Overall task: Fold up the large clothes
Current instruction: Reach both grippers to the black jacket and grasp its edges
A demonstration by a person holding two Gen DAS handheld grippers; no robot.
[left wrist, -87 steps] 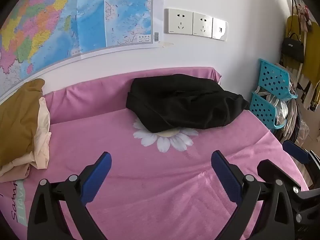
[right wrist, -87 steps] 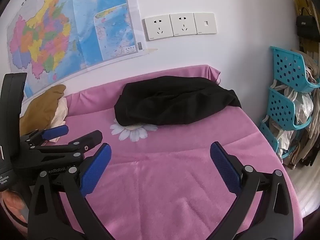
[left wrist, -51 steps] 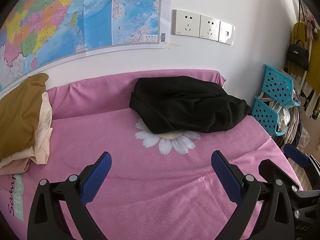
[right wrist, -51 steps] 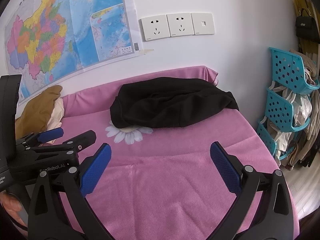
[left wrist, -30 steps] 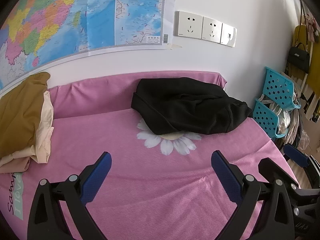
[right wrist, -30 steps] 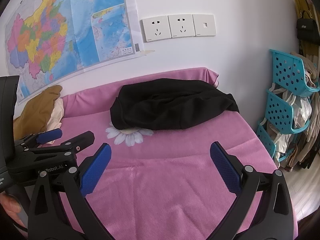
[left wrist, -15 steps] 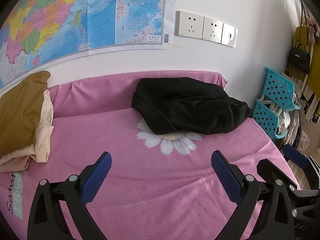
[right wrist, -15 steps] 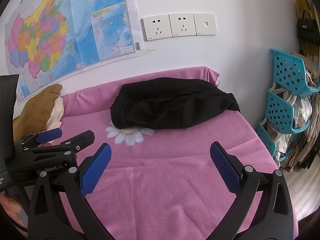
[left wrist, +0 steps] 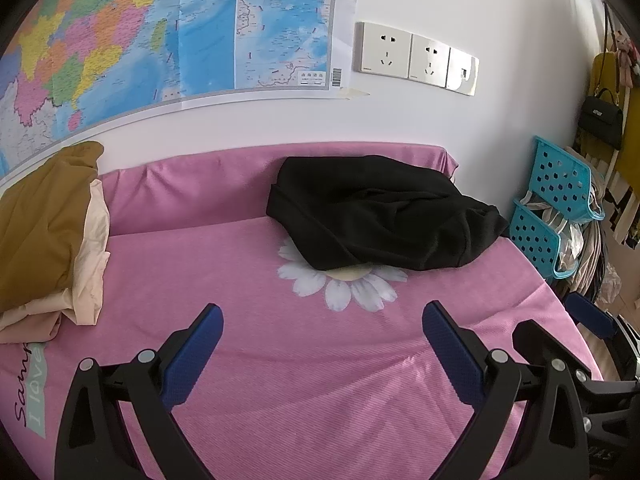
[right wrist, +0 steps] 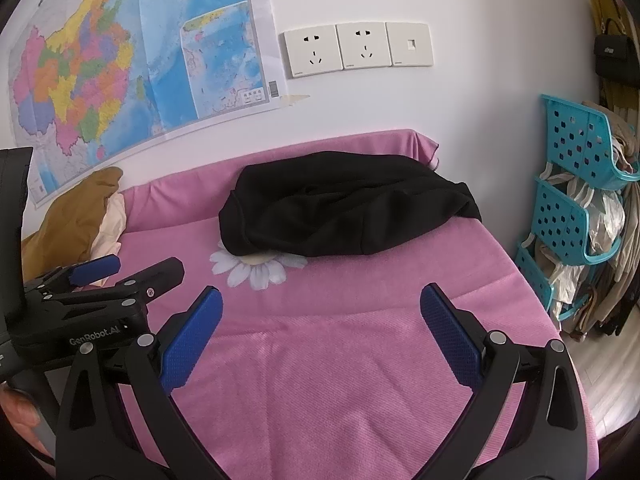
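A crumpled black garment [left wrist: 384, 212] lies bunched at the far side of the pink cloth-covered table [left wrist: 280, 360], against the wall; it also shows in the right wrist view [right wrist: 344, 212]. My left gripper [left wrist: 322, 318] is open and empty, held over the near part of the table, well short of the garment. My right gripper [right wrist: 320, 300] is open and empty too, level with it to the right. The left gripper's body shows in the right wrist view [right wrist: 92, 296].
A pile of folded mustard and cream clothes [left wrist: 44, 232] sits at the far left of the table. Teal plastic baskets [right wrist: 576, 208] stand off the right edge. A map [left wrist: 160, 28] and wall sockets [right wrist: 356, 48] hang behind. A white daisy print [left wrist: 344, 284] lies by the garment.
Both grippers have shifted only slightly; the views drifted a little. The jaws stayed open and the black garment has not moved.
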